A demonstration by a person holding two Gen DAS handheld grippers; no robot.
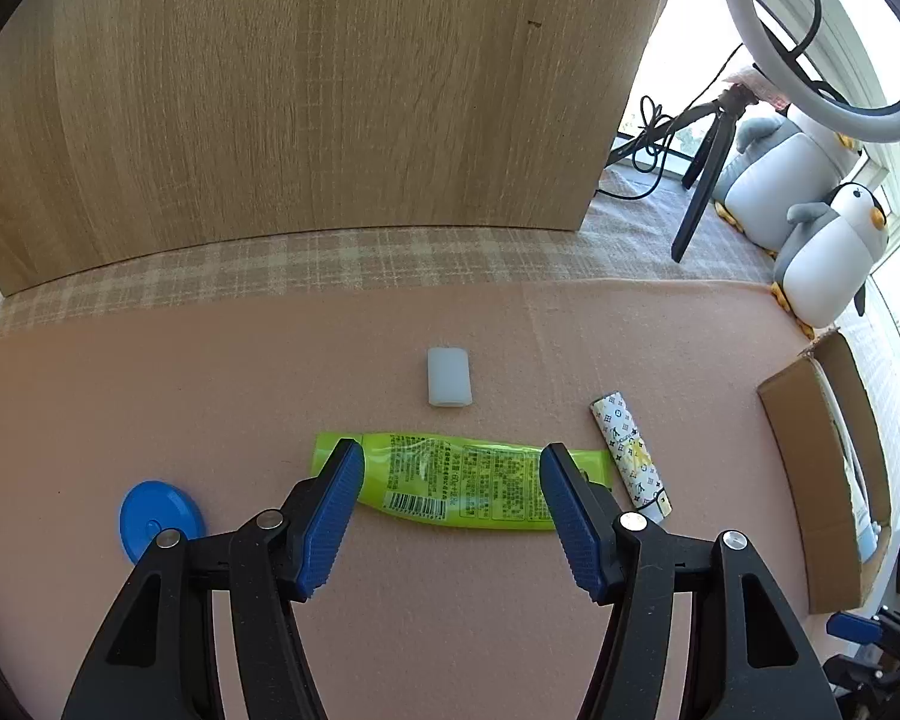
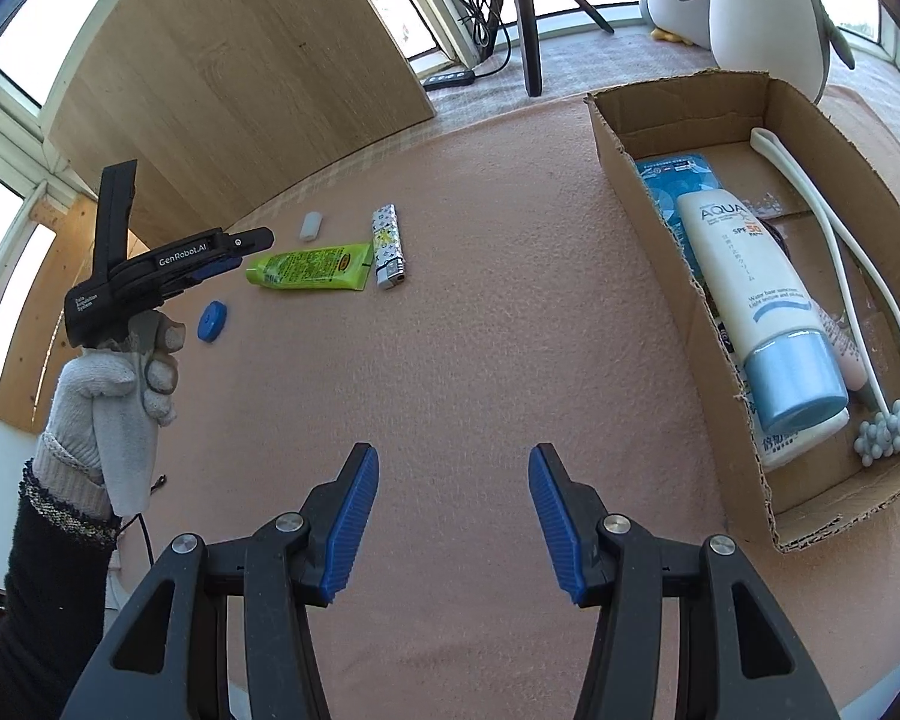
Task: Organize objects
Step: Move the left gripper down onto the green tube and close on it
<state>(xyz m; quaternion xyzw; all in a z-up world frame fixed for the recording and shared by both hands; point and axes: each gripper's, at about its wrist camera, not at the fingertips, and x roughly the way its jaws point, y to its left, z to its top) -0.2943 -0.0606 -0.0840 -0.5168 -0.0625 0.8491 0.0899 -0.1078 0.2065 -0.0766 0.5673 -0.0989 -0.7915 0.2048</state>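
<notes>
Bare pink tabletop (image 2: 480, 300) lies broad between the right tool (image 2: 453, 516) and the box (image 2: 642, 138); a tool could pass there unhindered. Box interior crowded: sunscreen tube (image 2: 750, 294) and white massager (image 2: 834, 240) fill most of the floor. At the left tool (image 1: 450, 516), green tube (image 1: 456, 480) lies crosswise, lighter (image 1: 630, 456) just beside its end, white case (image 1: 448, 376) behind, blue cap (image 1: 150, 519) left. Wood panel (image 1: 306, 96) walls off the far edge.
</notes>
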